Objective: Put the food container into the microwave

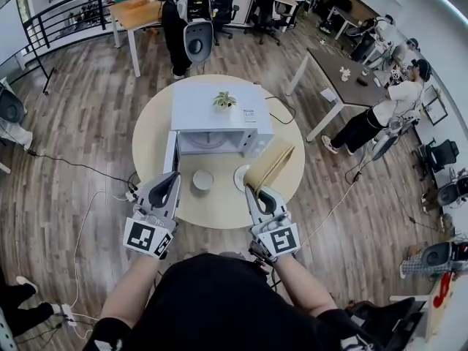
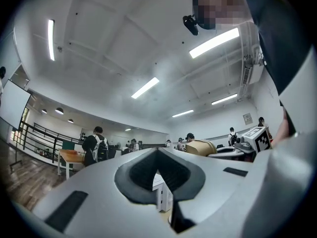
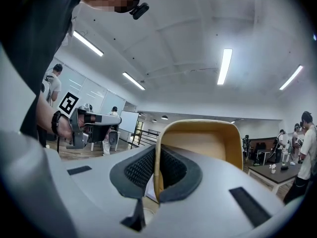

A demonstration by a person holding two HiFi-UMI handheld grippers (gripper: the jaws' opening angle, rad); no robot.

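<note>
My right tool [image 1: 251, 189] is pinched narrow on the rim of the tan food container [image 1: 272, 164]. The container is held tilted above the tabletop [image 1: 150, 159], its long axis running away and rightward from the tool. The mouth of the microwave [image 1: 219, 112] lies just ahead and to the left. Its door [image 1: 170, 152] stands open beside my left tool [image 1: 170, 183], which is closed and empty. A small white dish [image 1: 202, 180] sits before the opening, low enough to clear, I judge.
</note>
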